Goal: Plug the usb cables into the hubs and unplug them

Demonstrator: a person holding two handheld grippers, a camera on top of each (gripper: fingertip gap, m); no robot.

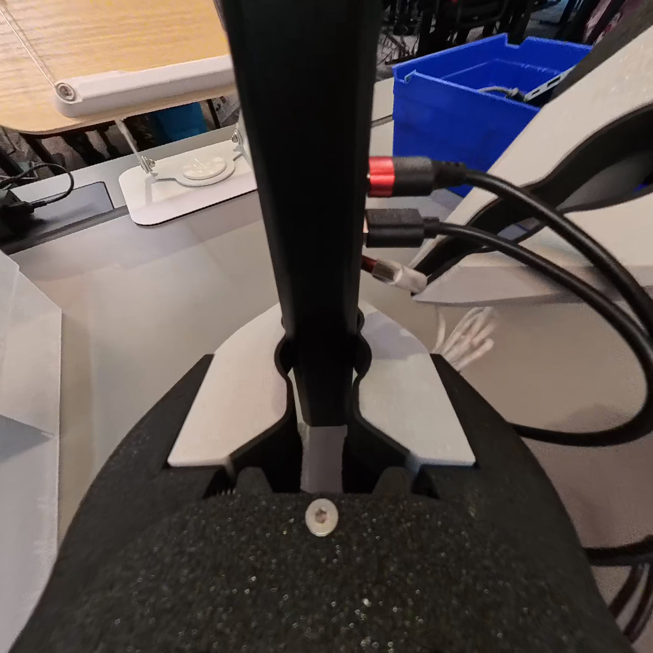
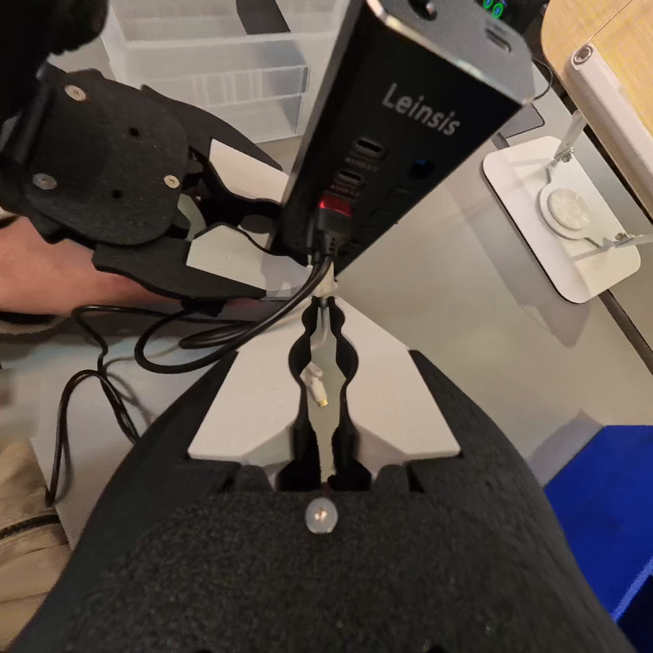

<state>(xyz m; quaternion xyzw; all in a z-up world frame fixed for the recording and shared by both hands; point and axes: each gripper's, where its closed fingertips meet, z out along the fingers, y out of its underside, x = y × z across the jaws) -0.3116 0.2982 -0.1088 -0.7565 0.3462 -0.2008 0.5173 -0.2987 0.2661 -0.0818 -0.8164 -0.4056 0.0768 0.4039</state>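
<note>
My left gripper [image 1: 321,348] is shut on the lower end of a black USB hub [image 1: 304,176], held upright and seen edge-on. In the right wrist view the hub [image 2: 399,141] shows its port face, with the left gripper [image 2: 268,261] clamping its bottom end. A red-collared black plug [image 1: 395,181] [image 2: 335,208] and a plain black plug [image 1: 392,228] sit in the hub. My right gripper [image 2: 323,300] [image 1: 421,289] is shut on a white plug [image 2: 328,284] [image 1: 399,277], whose tip is at the hub's lowest port. I cannot tell whether it is seated.
Black cables [image 2: 212,339] loop over the grey table [image 2: 441,335] below the hub. A loose white connector [image 2: 316,387] lies under my right fingers. A blue bin [image 1: 459,106] [image 2: 600,512] is to the right. A white stand base [image 1: 187,190] [image 2: 565,219] and a clear plastic box [image 2: 219,70] stand behind. About 5 cm separates my left fingertips from my right.
</note>
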